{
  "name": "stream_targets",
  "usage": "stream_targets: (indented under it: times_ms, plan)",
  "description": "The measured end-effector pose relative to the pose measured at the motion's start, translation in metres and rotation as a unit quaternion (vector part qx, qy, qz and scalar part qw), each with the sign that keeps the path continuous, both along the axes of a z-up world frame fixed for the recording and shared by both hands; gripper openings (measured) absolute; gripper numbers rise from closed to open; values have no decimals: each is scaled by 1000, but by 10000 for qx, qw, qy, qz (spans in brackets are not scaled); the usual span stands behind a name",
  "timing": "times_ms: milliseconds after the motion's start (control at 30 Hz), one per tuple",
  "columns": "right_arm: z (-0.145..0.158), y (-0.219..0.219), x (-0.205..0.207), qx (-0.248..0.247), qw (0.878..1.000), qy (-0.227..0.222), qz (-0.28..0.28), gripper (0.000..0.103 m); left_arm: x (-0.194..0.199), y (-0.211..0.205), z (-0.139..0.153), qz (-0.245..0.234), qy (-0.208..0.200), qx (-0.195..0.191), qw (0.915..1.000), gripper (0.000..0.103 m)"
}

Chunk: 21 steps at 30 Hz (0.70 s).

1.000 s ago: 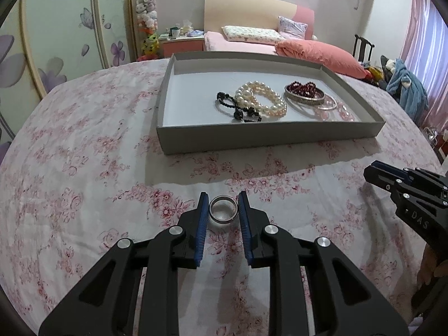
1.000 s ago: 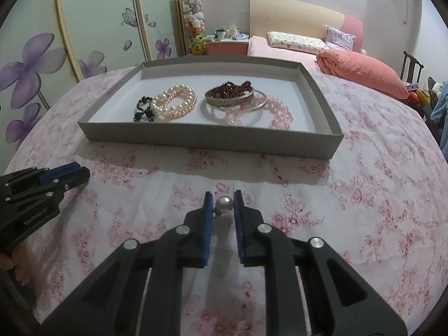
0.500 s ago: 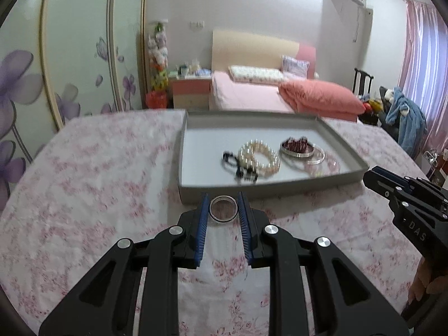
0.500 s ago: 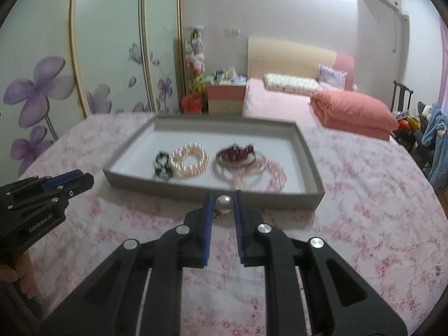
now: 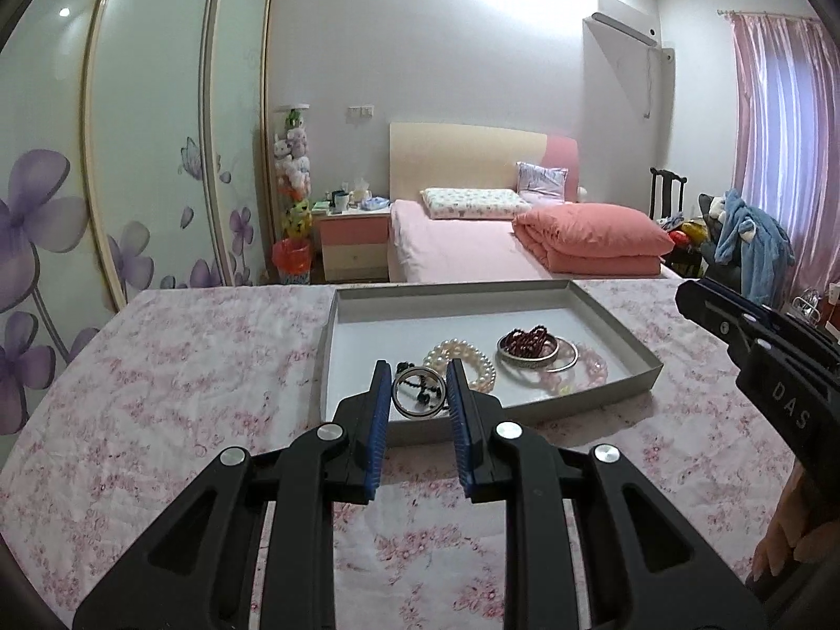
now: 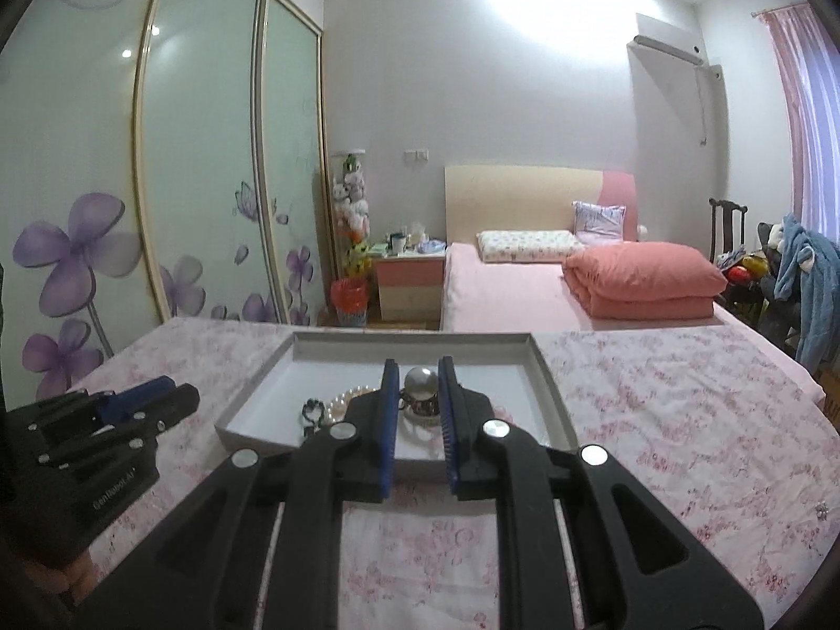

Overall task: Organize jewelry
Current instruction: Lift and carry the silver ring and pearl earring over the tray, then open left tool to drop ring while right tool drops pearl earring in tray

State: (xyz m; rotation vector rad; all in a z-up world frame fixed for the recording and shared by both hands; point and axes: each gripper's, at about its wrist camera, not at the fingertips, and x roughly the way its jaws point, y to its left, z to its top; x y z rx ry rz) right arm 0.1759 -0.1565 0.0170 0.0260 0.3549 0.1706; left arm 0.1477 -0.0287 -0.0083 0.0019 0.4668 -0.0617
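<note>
Floral bedspread (image 5: 157,394) lower, hand-held grippers raised, ring (image 5: 419,392), pearl (image 6: 420,382) clamped

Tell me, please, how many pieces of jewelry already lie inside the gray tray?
5, in the gray tray: black bead bracelet on the left, pearl bracelet, dark red bead bracelet on a silver bangle, pale pink bracelet on the right. Gripper fingers may hide more.
</note>
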Motion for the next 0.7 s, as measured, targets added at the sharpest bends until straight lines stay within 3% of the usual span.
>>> stream_targets:
  times_ms: [467,700]
  plan:
    - [0,-3,3,11,10000,-8,-31,16,3,-3,2,6,-59,18,10000,23]
    - [2,-9,38,152,9997,-30,-190,16,37,-9,8,4,-117,41,9999,23]
